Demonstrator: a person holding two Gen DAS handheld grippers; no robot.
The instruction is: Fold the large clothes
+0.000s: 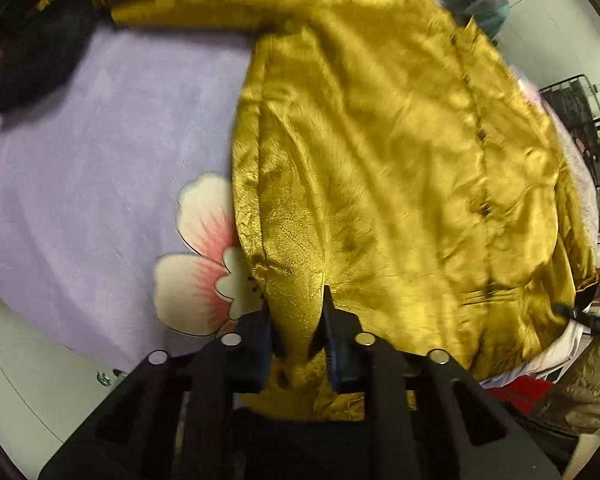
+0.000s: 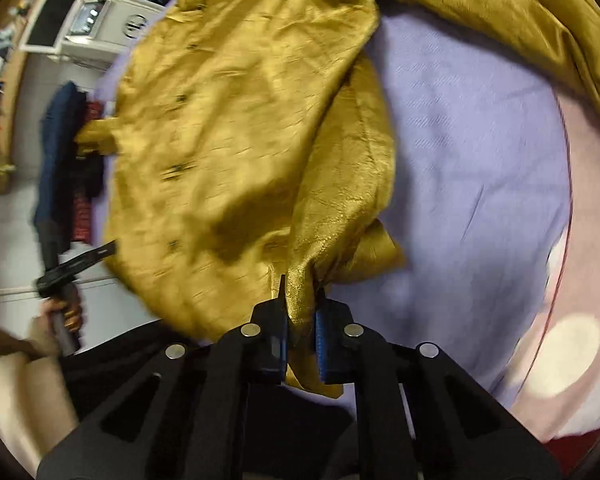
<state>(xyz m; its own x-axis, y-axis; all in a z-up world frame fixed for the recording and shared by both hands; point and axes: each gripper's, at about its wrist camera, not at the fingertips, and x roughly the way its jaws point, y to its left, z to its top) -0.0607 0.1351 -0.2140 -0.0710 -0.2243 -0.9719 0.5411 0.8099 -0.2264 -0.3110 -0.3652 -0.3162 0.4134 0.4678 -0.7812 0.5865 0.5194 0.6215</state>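
A large shiny golden-yellow garment with a row of dark buttons lies spread on a lilac bedsheet. My left gripper is shut on a fold of its hem, near the sheet's flower print. In the right wrist view the same garment is bunched and lifted. My right gripper is shut on a gathered edge of it, above the lilac sheet. The left gripper's handle shows at the far left of that view, held by a hand.
A dark garment lies on the sheet at the back left. A pink and white flower print marks the sheet by my left gripper. A white appliance and shelves stand beyond the bed. A rack stands at the right.
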